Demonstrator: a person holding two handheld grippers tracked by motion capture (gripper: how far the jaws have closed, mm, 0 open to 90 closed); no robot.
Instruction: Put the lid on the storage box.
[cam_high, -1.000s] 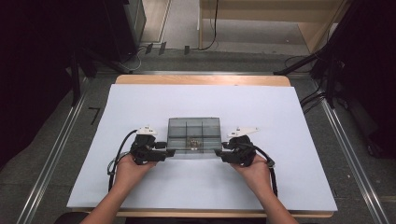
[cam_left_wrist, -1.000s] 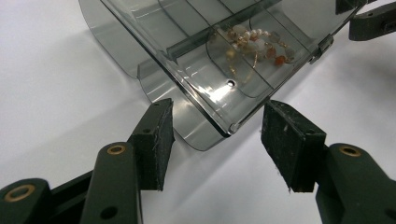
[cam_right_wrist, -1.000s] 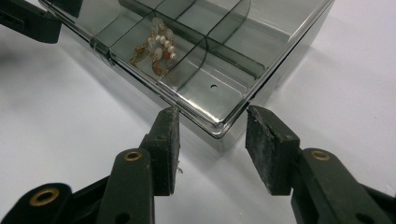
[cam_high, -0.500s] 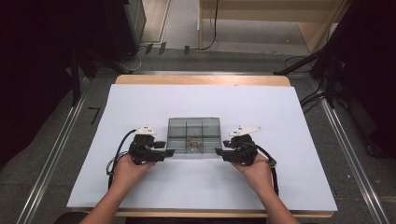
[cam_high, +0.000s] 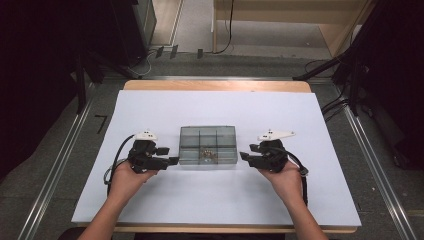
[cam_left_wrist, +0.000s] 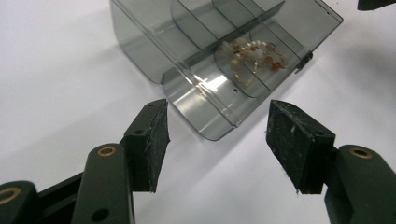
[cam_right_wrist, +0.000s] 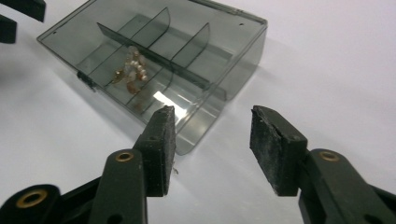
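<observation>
Beads (cam_high: 206, 154) sit in the near middle compartment of a smoky plastic box (cam_high: 220, 134) mid-table; it looks light, stiff and slippery, best pinched at its end walls; left gripper (cam_high: 171, 161) and right gripper (cam_high: 243, 156) flank it, jaws spread, empty.

Only the plastic box (cam_high: 208, 145) stands between my two tongs; the white sheet (cam_high: 215, 200) around it is free.

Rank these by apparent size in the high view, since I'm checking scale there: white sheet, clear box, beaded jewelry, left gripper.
1. White sheet
2. Clear box
3. Left gripper, somewhat smaller than the box
4. Beaded jewelry, a tiny cluster inside the box
</observation>
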